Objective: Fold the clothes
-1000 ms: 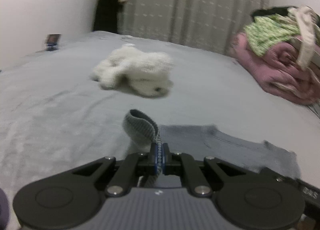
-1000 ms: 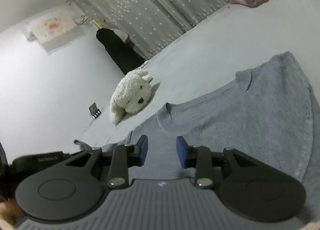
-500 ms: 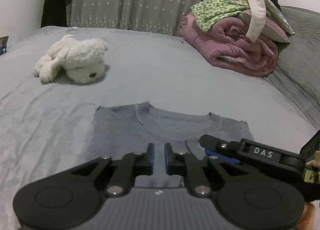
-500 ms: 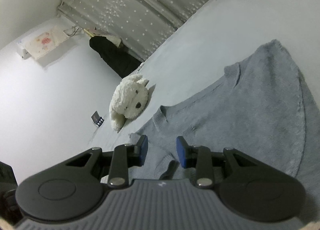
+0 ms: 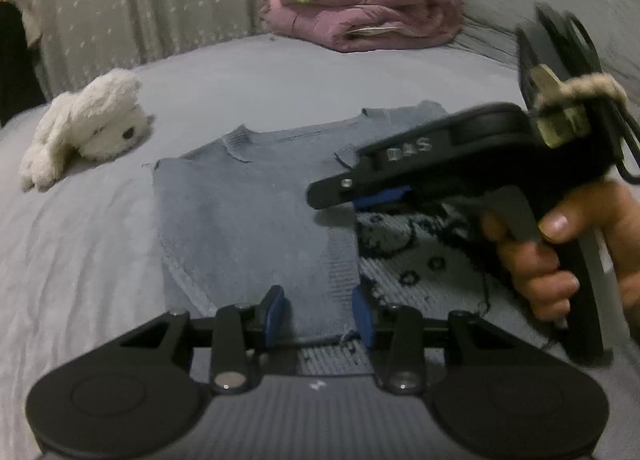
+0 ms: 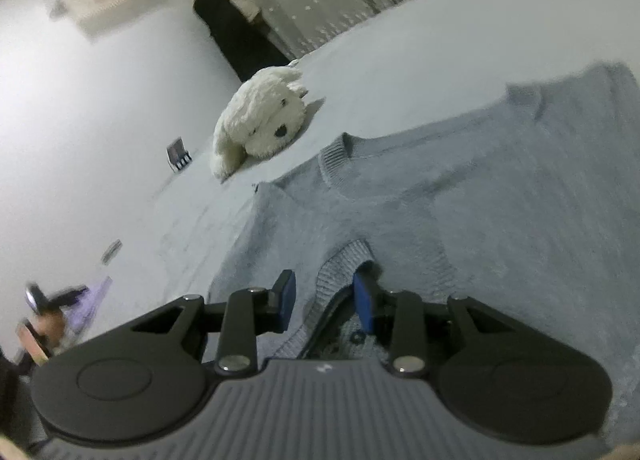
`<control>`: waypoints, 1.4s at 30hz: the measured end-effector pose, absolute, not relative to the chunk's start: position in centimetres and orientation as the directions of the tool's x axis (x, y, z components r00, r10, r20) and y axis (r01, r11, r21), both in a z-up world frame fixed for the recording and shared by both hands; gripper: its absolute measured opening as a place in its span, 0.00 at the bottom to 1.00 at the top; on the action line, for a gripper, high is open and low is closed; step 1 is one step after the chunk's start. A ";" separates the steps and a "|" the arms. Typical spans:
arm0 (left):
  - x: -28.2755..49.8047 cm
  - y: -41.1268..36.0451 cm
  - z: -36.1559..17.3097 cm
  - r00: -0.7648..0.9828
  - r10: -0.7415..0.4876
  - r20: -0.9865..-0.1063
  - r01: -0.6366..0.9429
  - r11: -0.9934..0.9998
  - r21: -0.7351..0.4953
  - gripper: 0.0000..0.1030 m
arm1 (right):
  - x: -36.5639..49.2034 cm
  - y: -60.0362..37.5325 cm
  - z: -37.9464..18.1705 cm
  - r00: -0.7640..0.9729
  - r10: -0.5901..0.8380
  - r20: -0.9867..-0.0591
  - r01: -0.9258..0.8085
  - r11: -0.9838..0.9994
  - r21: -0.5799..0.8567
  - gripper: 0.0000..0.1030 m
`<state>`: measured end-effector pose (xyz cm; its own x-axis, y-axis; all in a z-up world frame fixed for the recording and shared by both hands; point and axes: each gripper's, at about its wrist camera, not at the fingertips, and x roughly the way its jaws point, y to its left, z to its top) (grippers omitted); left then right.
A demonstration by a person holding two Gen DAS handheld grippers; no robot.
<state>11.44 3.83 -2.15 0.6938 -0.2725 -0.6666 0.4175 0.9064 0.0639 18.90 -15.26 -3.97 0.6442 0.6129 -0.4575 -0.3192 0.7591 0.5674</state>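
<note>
Both grippers' fingers (image 5: pixel 276 310) spread wide over grey sweater (image 5: pixel 248 212), holding nothing

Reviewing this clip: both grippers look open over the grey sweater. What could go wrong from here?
1. The right gripper stands open astride a raised cuff edge of the grey sweater; closing could pinch one layer only and drag the fold askew.
2. The left gripper sits close by at the folded sleeve; the two tools may collide.
3. The patterned underside shows, so the fold looks uneven.

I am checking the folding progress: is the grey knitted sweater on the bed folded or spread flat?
Partly folded: the grey knitted sweater has its left side turned inward, its patterned inside showing.
</note>
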 end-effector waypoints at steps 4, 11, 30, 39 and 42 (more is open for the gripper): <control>11.5 3.2 -2.3 0.695 -0.284 -0.660 0.420 0.906 0.053 0.06 | 18.5 -14.5 -3.8 0.680 0.581 -0.446 -0.337 0.789 0.514 0.07; 11.9 1.8 -1.1 0.718 -0.314 -0.622 0.402 0.916 0.001 0.01 | 17.8 -15.5 -2.2 0.767 0.537 -0.352 -0.334 0.802 0.494 0.06; 10.2 3.2 0.0 0.691 -0.327 -0.645 0.335 0.935 -0.116 0.29 | 19.6 -16.7 -3.5 0.761 0.455 -0.463 -0.184 0.835 0.518 0.37; 4.8 6.3 0.4 0.673 -0.270 -0.688 0.321 0.945 -0.057 0.32 | 17.1 -17.1 -2.2 0.673 0.510 -0.536 -0.108 0.785 0.610 0.37; 2.9 6.7 0.3 0.655 -0.264 -0.708 0.329 0.943 -0.047 0.32 | 15.4 -17.0 -1.7 0.637 0.539 -0.550 -0.087 0.760 0.644 0.37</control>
